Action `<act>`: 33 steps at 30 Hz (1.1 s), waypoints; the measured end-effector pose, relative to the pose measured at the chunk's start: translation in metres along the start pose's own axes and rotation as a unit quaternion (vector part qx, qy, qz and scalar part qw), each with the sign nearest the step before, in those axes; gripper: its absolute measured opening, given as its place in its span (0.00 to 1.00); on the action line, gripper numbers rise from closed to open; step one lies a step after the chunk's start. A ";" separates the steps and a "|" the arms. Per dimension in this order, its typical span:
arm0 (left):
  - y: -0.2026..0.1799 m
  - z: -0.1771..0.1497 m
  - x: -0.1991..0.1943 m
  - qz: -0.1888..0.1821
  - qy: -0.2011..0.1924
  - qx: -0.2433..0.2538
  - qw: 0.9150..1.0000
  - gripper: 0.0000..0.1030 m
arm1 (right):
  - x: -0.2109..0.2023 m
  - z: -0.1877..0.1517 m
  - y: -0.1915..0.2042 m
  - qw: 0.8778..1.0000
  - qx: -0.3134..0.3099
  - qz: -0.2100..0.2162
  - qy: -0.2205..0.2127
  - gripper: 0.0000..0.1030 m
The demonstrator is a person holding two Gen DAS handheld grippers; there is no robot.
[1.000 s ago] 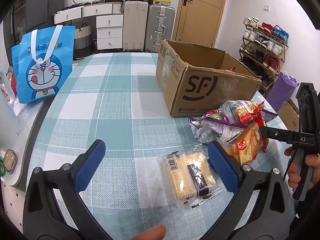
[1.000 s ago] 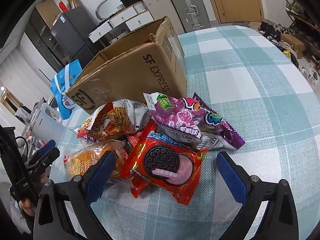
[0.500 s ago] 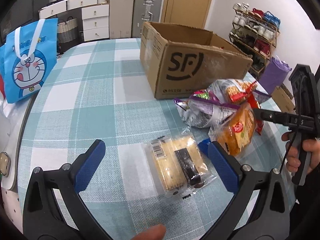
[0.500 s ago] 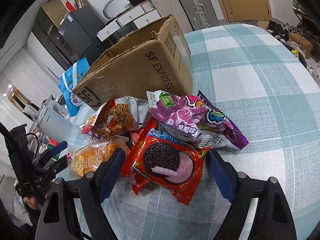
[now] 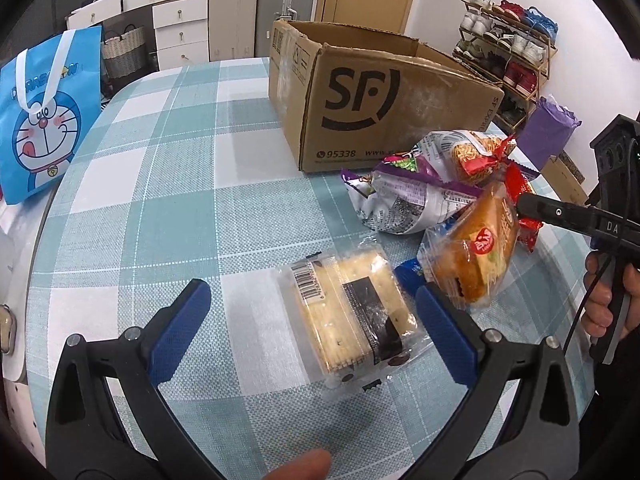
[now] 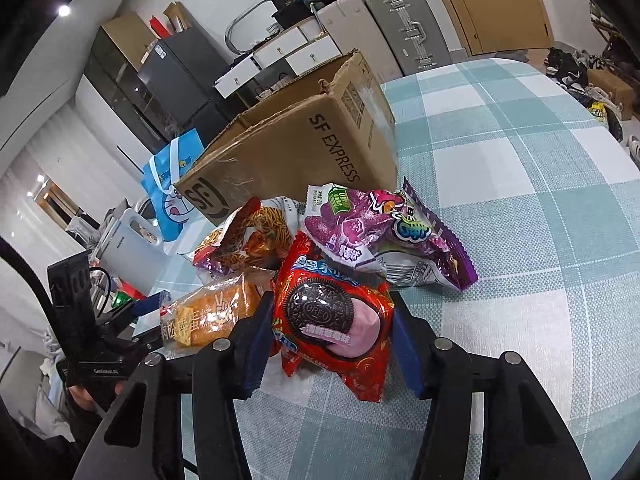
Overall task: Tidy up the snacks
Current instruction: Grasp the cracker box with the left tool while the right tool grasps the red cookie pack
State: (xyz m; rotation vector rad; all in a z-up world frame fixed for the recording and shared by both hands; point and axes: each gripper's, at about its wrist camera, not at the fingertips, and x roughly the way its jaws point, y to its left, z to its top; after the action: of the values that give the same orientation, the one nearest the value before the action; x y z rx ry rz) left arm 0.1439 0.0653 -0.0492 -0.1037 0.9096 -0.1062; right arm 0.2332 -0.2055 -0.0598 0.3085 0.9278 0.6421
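A clear cracker packet lies on the checked tablecloth between the wide-apart jaws of my left gripper, close to the right pad and untouched. My right gripper is closing on a red Oreo packet, and both blue pads touch its sides. Behind the Oreo packet lie a purple candy bag, a noodle snack bag and an orange bread packet. An open cardboard box stands beyond the pile.
A blue cartoon bag stands at the table's far left edge. A shoe rack and a purple bag are off the table to the right. A hand holds the right gripper's handle. Drawers and suitcases line the back wall.
The right jaws have come together from wide apart onto the sides of the Oreo packet. The left gripper has sunk and tipped down toward the cracker packet, jaws still wide.
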 end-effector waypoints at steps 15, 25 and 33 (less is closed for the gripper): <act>-0.012 -0.005 0.019 0.008 0.040 0.006 0.999 0.99 | -0.017 -0.007 0.000 1.000 0.000 -0.002 -0.017 0.53; 0.009 -0.004 0.019 0.044 0.044 -0.010 0.998 0.99 | -0.033 -0.009 0.004 0.999 -0.008 -0.019 -0.033 0.53; -0.003 -0.006 0.016 0.043 0.037 0.026 0.998 0.71 | -0.040 -0.010 0.006 0.999 -0.009 -0.021 -0.038 0.53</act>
State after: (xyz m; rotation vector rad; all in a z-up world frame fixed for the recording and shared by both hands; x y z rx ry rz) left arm 0.1487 0.0599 -0.0653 -0.0125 0.9825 -0.0543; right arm 0.2055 -0.2264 -0.0371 0.2947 0.8521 0.5963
